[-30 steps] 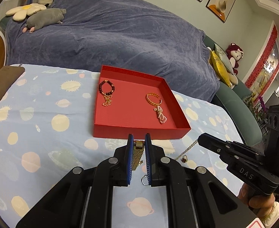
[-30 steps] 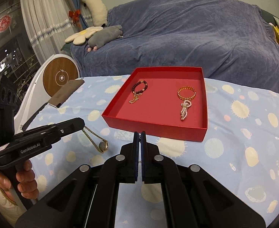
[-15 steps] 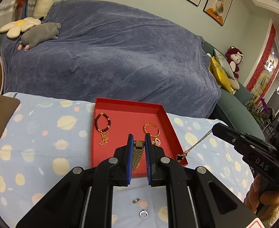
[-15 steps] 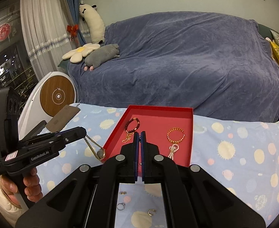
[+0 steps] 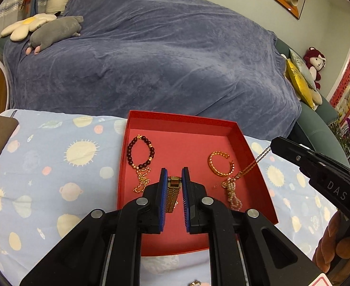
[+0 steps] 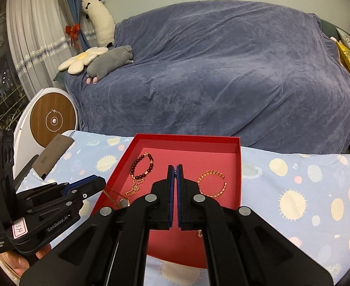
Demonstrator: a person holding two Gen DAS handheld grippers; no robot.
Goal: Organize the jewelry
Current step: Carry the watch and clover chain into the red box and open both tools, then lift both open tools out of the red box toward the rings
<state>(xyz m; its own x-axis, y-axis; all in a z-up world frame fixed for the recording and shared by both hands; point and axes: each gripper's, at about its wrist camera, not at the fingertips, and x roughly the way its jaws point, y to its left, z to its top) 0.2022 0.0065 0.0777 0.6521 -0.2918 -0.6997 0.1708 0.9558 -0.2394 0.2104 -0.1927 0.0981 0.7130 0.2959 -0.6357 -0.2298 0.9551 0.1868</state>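
Left wrist view: the left gripper [image 5: 174,183] clamps a gold mesh watch band [image 5: 172,196] by its clasp, hanging over the red tray [image 5: 253,157].
Tray contents: a dark bead bracelet [image 5: 140,152] lies at the left, a gold open bangle [image 5: 220,164] at the right with a pearl charm [image 5: 233,194] below it.
Right gripper [image 5: 317,166]: it dangles a thin gold chain [image 5: 251,166] onto the bangle.
Risk: the chain could snag the bangle or the pearls; the band may land on the bracelet's tassel.
Right wrist view: the jaws of the right gripper [image 6: 174,174] are pressed together on the chain, which is barely visible here.
Shown only here: the band's round pendant-like end [image 6: 123,202] hanging at the tray's left wall.
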